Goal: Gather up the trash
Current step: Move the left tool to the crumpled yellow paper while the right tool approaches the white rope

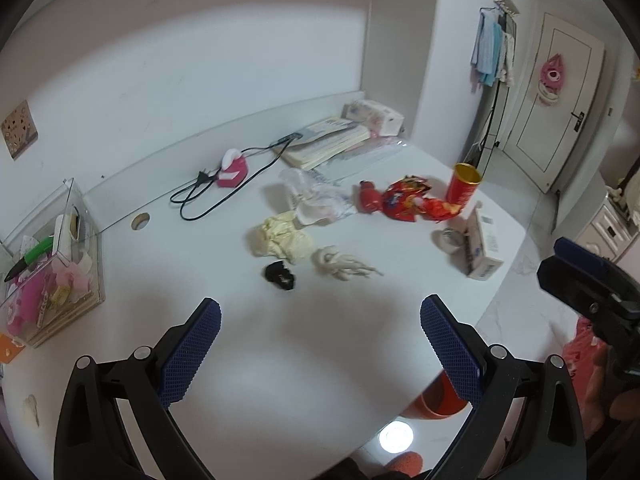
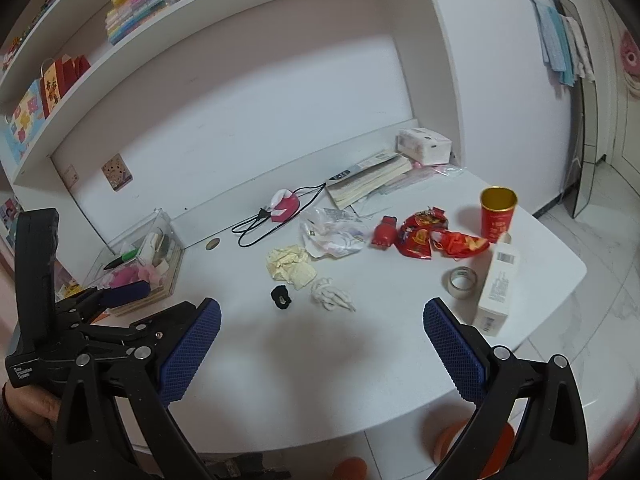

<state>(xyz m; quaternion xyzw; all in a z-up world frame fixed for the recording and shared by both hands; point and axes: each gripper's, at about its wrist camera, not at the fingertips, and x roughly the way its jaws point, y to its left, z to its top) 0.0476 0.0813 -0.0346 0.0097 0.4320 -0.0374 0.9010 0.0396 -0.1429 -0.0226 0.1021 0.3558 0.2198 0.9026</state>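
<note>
Jaws of left gripper point(image 1: 320, 344) and right gripper point(image 2: 322, 346) spread wide, empty, above white surface point(image 2: 320, 380), crumpled yellow paper point(image 2: 290, 266), small black scrap point(image 2: 281, 297), red foil wrapper point(image 2: 424, 238) beyond.

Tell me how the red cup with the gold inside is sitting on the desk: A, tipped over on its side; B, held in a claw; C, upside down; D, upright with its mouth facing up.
D: the red cup stands upright on the white desk, gold interior open to the top, beside the crumpled red wrapper, with neither claw near it.
</note>
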